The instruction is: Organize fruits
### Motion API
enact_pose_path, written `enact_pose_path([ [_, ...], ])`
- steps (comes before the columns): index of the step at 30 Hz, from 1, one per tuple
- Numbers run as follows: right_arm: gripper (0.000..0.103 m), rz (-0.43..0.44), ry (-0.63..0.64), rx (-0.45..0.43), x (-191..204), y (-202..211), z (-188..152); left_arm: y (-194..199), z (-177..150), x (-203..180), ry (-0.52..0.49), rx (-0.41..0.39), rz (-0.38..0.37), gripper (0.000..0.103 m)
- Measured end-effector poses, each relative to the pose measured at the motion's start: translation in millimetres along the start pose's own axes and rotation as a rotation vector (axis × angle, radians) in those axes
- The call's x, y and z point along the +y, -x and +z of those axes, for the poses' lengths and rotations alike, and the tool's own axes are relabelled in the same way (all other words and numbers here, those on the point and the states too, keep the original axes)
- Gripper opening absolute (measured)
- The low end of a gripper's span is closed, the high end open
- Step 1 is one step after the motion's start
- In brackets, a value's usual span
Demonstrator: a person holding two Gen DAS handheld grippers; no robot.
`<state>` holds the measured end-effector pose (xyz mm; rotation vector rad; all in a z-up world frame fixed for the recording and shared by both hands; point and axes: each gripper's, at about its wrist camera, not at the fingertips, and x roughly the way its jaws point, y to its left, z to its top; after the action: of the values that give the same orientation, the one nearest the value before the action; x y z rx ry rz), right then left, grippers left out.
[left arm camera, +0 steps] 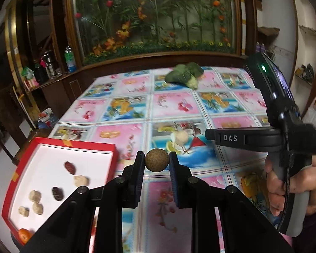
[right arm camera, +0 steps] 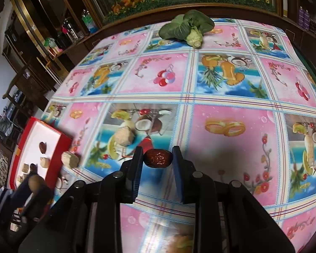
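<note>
a: where are we with the fruit?

b: left gripper (left arm camera: 157, 160) is clamped on a small round brown fruit (left arm camera: 157, 160), carried above the tablecloth (left arm camera: 170, 105), just right of the red box (left arm camera: 9, 191); right gripper (right arm camera: 158, 158) is pinched on a dark red date (right arm camera: 158, 158), jaws barely parted, hanging over the cloth.

a: what's already in the box?

b: a few pale pieces and two dark dates on the white floor, plus something orange at its near corner, though blur makes that one hard to name; two pale pieces (right arm camera: 124, 136) lie loose on the cloth, one right by the box rim.

a: risks?

b: the round fruit is held only at two small spots, so a quick swing or tilt could roll it out; the box wall could knock it loose if it's carried too low; both grippers heading for the box together might collide; the leafy green (right arm camera: 186, 28) at the far edge stays out of the way.
</note>
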<state>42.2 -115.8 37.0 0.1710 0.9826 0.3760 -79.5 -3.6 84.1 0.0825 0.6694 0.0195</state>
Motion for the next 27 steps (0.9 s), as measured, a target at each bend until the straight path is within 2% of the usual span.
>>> enact_pose_path([
  [13, 0.030, 0.065, 0.049, -0.091, 27, 10, -9, 28, -5, 37, 0.077, -0.054, 0.055, 0.022],
  [27, 0.030, 0.150, 0.166, -0.185, 66, 25, -28, 40, -23, 76, 0.147, -0.044, 0.135, 0.022],
])
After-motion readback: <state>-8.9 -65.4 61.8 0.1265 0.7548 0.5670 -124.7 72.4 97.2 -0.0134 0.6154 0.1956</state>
